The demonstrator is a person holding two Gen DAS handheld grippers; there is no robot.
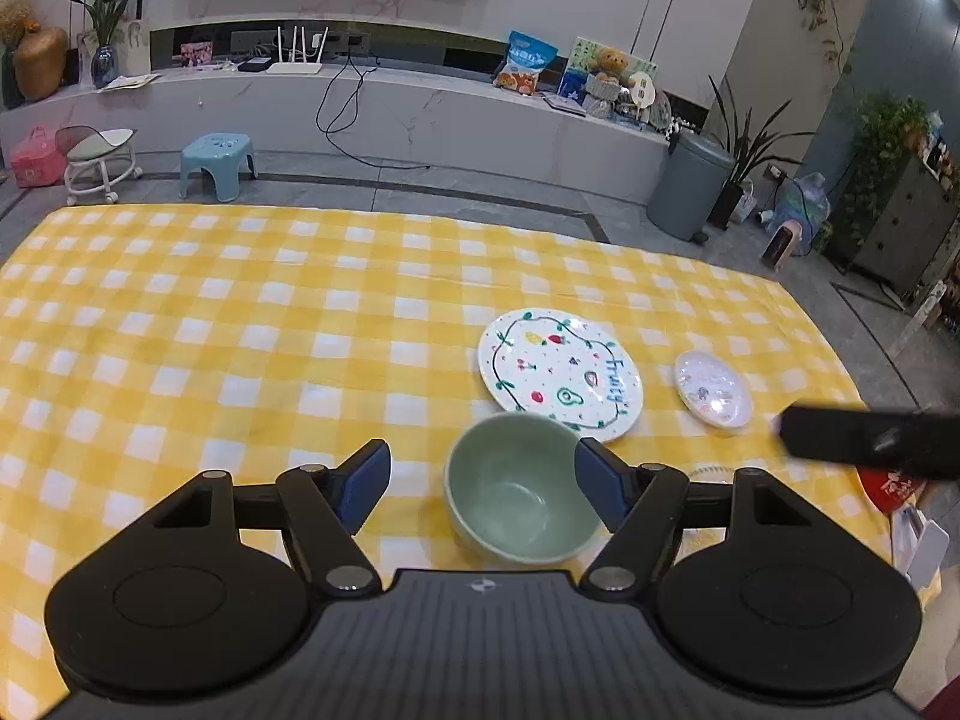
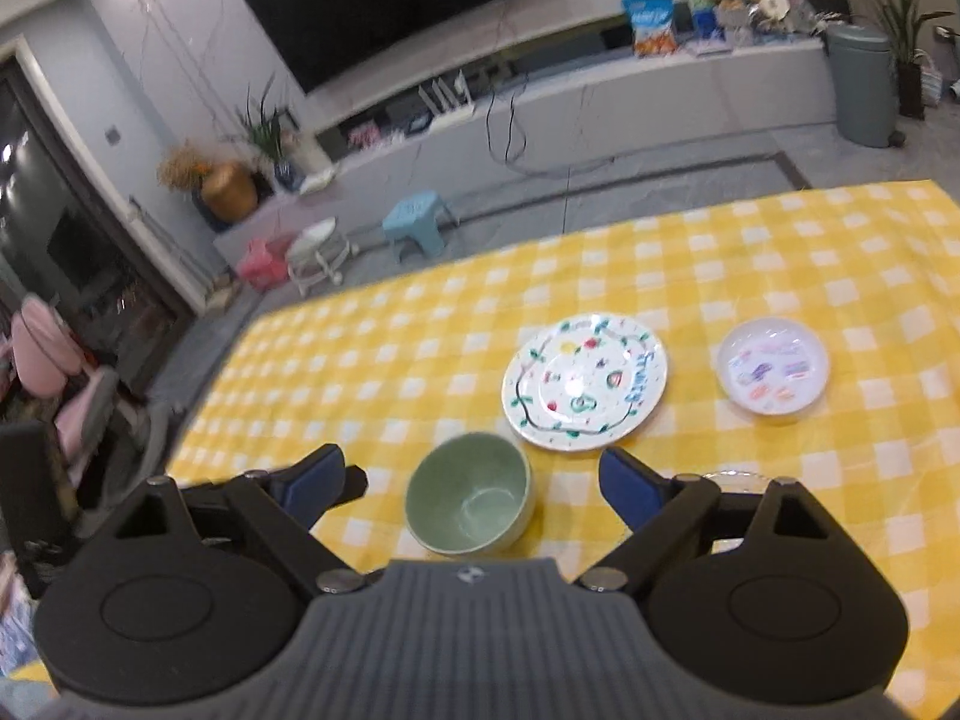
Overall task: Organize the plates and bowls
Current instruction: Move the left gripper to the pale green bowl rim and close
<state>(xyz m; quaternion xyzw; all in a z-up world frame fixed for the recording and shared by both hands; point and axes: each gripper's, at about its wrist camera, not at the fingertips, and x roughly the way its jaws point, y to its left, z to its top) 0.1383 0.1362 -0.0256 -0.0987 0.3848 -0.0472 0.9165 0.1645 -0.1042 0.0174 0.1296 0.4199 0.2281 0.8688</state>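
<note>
Both tongs, left (image 1: 480,483) and right (image 2: 471,489), are hovering spread wide and empty; straddling the green bowl (image 1: 519,489) rim squarely before closing would be advisable.

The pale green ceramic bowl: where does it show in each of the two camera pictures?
Left wrist view: the pale green ceramic bowl sits low and centre-right, close by this gripper's right-hand finger.
Right wrist view: the bowl sits low at centre, in the gap between the spread fingers, touching neither.
Shared landmark: the large white fruit-patterned plate, just beyond the bowl in both.
</note>
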